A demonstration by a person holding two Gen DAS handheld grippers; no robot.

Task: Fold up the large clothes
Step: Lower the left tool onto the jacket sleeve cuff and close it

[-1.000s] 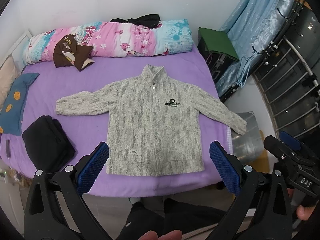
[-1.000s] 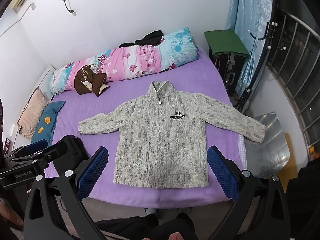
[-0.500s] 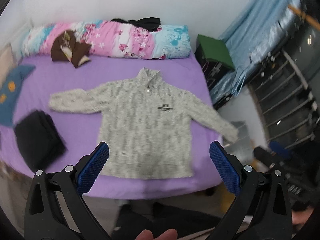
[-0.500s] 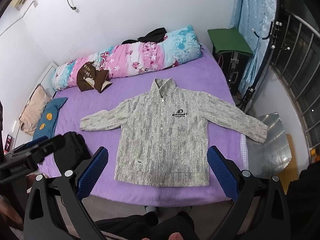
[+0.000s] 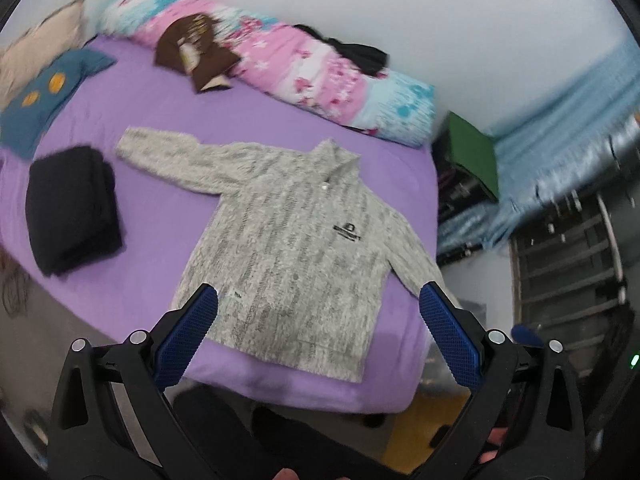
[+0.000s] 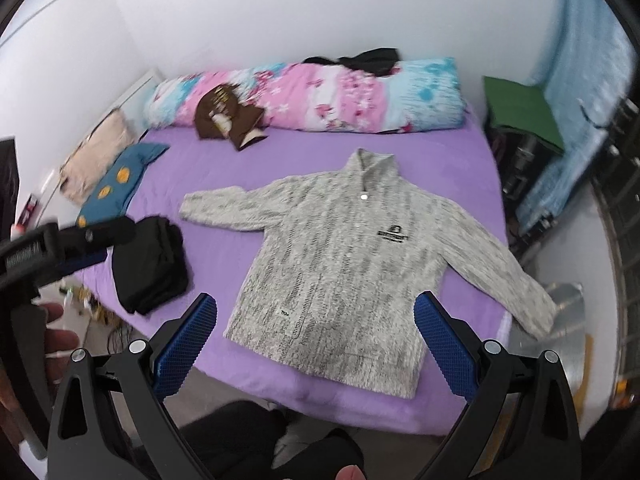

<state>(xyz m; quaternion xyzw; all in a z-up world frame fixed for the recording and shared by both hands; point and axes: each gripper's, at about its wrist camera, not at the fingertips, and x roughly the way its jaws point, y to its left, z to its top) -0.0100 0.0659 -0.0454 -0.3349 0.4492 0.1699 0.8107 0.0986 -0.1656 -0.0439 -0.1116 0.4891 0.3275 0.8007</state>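
A grey knitted sweater [image 5: 296, 240] with a black chest logo lies flat and face up on the purple bed [image 5: 168, 208], sleeves spread out; it also shows in the right wrist view [image 6: 340, 264]. My left gripper [image 5: 318, 336] is open and empty, held above the bed's near edge over the sweater's hem. My right gripper [image 6: 316, 340] is open and empty too, above the near edge by the hem. The left gripper's body shows at the left of the right wrist view [image 6: 60, 248].
A folded black garment [image 6: 150, 264] lies left of the sweater. A rolled floral quilt [image 6: 320, 96], a brown garment [image 6: 224, 120], a blue cushion [image 6: 116, 184] and a beige pillow [image 6: 96, 152] lie at the back. A green-topped box [image 6: 520, 108] and blue curtain [image 6: 580, 100] stand right.
Both views have swung, the left one strongly to the right with blur, so the sweater now sits tilted. The sweater has not moved. Both grippers stay open.
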